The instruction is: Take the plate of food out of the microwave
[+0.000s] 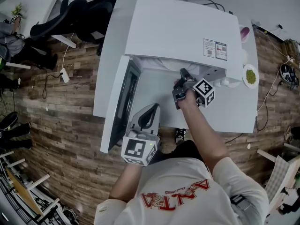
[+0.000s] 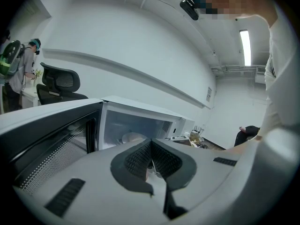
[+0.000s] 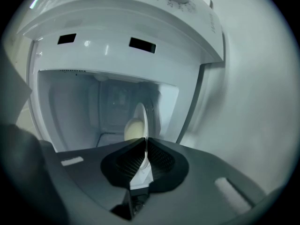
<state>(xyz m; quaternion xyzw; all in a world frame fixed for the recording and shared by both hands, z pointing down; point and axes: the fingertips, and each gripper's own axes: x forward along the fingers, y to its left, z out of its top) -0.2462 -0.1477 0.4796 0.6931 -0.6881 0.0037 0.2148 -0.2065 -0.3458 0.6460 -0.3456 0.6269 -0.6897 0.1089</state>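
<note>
Inside the open microwave, our right claw is shut tight on the rim of the plate. We see a pale lump of food on the plate, and the plate is not out yet. Our left claw is closed too, with nothing in it. It hangs just outside, beside the wide-open door. The microwave sits on a white table.
</note>
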